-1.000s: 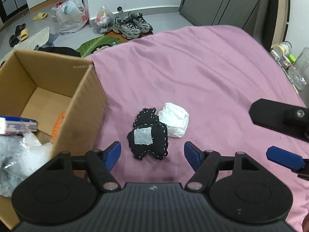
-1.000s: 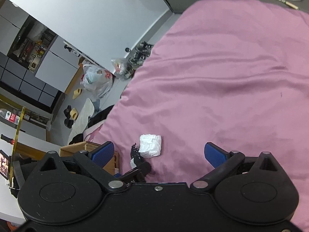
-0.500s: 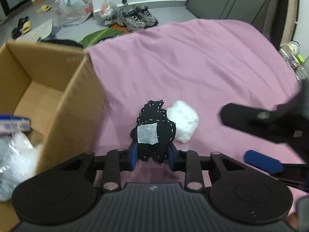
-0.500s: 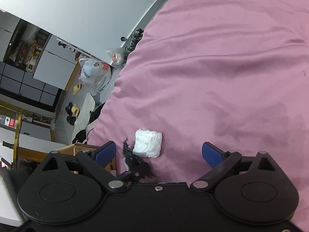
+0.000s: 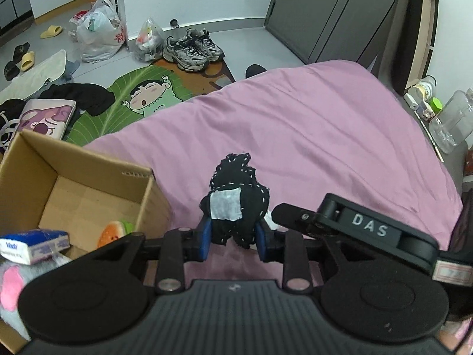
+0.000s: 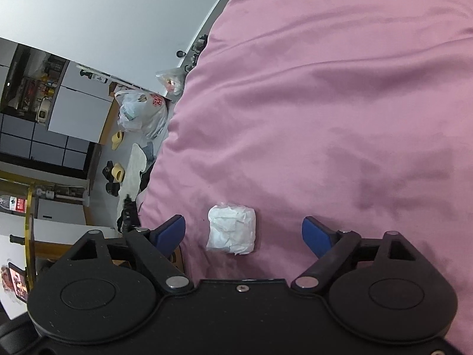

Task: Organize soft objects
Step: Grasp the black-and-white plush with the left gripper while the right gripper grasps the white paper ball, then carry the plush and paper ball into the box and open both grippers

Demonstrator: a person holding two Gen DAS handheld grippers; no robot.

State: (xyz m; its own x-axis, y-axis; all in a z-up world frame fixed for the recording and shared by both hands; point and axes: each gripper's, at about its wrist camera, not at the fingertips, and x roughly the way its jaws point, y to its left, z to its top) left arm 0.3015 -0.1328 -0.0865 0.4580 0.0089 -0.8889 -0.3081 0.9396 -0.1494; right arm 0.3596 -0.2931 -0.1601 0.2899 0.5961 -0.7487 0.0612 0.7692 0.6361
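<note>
My left gripper (image 5: 233, 238) is closed on the black stuffed toy (image 5: 236, 201); the two blue pads (image 5: 204, 239) press its lower part from both sides, and the toy stands upright between them, lifted above the pink bedsheet (image 5: 310, 136). The toy is soft black cloth with white dashed stitches along the seams and one white square patch on its front. My right gripper (image 6: 244, 233) has its jaws wide open and holds nothing; between its blue fingers (image 6: 314, 235) lies the white crumpled bundle (image 6: 232, 230), resting on the sheet and touching neither finger. This bundle looks like wrinkled paper or thin cloth, roughly square. In the left wrist view the right gripper comes in from the right side, with its black arm lying just beside the toy. The sheet is smooth fabric with gentle folds. At the left edge of the bed stands the open cardboard box (image 5: 88, 183), near the toy; inside it I see an orange and green soft toy (image 5: 113, 232), a blue and white packet (image 5: 34, 245) and a grey plush with a pink spot (image 5: 11, 293).
</note>
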